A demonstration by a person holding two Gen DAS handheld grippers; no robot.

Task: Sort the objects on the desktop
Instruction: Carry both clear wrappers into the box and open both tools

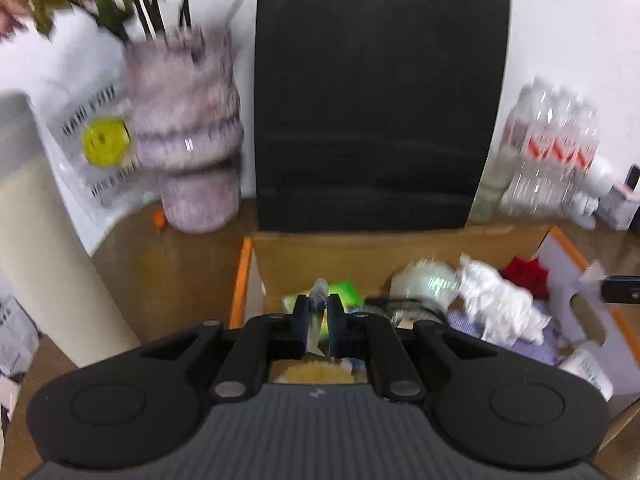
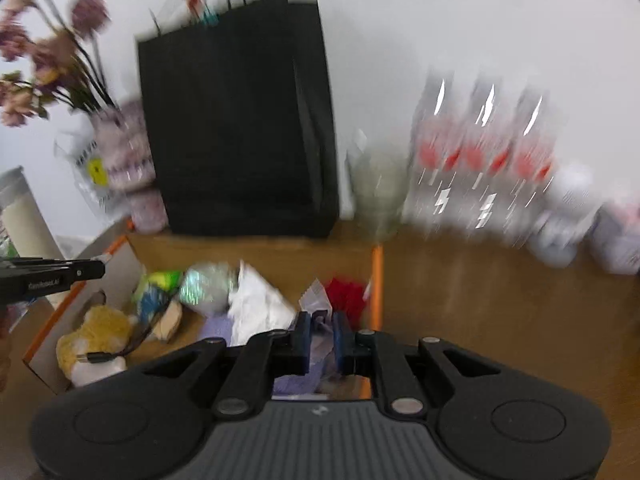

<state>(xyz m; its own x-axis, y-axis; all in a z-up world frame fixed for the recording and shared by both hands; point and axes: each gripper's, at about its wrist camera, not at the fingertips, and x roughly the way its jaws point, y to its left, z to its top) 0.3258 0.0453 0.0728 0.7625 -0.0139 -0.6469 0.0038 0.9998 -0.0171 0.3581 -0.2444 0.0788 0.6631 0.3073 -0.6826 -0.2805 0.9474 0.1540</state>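
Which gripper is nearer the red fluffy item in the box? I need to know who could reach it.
Right. The right gripper hovers just beside the red fluffy item at the cardboard box's right end. The left gripper is over the box's opposite end.

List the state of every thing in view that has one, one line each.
left gripper: jaws shut on a thin clear wrapper.
right gripper: jaws shut on a small clear packet.
cardboard box: open, cluttered.
black paper bag: upright behind the box.
vase: upright, holding flowers.
water bottles: upright, shrink-wrapped together.
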